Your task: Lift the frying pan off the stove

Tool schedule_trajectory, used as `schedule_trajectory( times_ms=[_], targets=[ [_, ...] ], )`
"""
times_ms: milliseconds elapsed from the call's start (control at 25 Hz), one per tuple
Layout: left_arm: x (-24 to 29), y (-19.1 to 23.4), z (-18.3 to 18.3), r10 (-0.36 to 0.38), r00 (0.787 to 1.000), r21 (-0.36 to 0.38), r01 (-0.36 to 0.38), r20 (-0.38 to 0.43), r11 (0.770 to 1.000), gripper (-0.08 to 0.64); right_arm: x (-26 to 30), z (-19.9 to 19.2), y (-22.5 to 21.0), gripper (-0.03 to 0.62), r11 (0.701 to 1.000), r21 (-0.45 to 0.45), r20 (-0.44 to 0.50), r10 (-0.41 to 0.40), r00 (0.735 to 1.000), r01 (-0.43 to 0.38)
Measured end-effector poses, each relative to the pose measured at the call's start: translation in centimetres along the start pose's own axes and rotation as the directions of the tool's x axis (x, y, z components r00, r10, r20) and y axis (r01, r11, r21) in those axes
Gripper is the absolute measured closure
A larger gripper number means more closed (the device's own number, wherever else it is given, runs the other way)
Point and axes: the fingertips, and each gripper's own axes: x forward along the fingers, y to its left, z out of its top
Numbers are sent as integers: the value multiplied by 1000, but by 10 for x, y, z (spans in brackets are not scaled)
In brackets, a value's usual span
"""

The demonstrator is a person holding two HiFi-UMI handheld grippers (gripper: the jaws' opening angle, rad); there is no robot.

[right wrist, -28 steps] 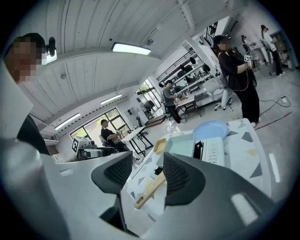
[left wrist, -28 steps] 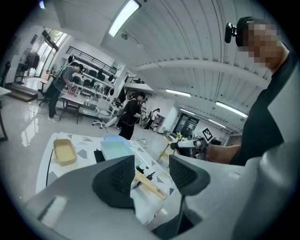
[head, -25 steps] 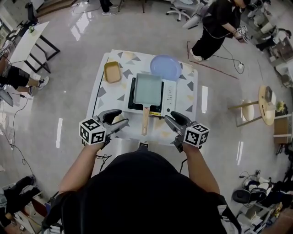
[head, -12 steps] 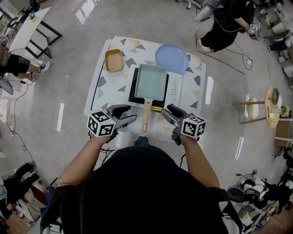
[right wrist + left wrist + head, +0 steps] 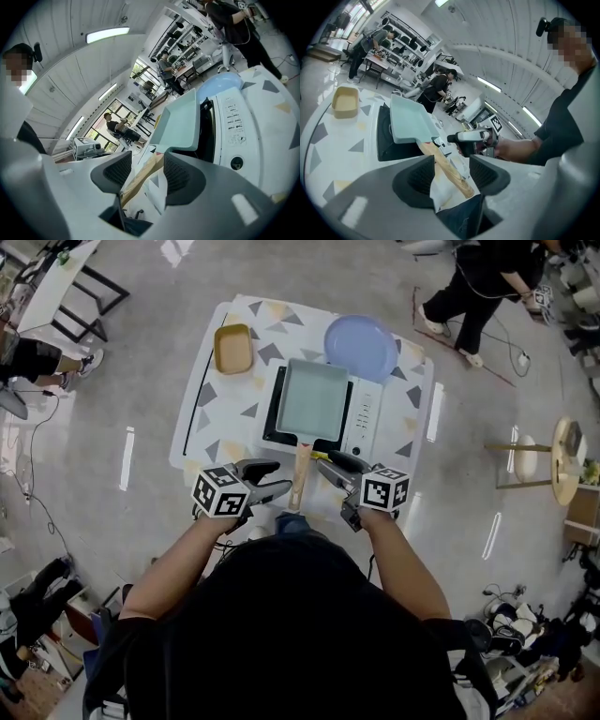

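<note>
Left tongs [image 5: 276, 478] open, pan handle [image 5: 299, 480] between pads, ungripped; right tongs [image 5: 329, 465] open beside handle; pan [image 5: 311, 397] on stove [image 5: 362, 420].

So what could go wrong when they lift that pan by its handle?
The left tool and right tool both stand open at the thin wooden handle, so they might bump. Gripped that far out, the frying pan could tip or twist, maybe scraping the stove.

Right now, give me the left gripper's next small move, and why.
Probably ease the left gripper forward around the wooden handle: its jaws stand open, the handle lies just ahead, ungripped, and the frying pan sits on the stove.
</note>
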Motion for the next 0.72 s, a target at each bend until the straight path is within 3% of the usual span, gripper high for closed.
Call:
schedule_trajectory(
  times_ms=[440,720],
  targets=[
    [32,10,-25,-18,999,-87,15,-36,996,325,36,-16,-18,331,991,122,-53,63,997,-56],
    [47,8,-33,-74,997,-183,68,-24,981,324,56,-24,-19,327,981,164,-86,120,989,-104]
  ],
)
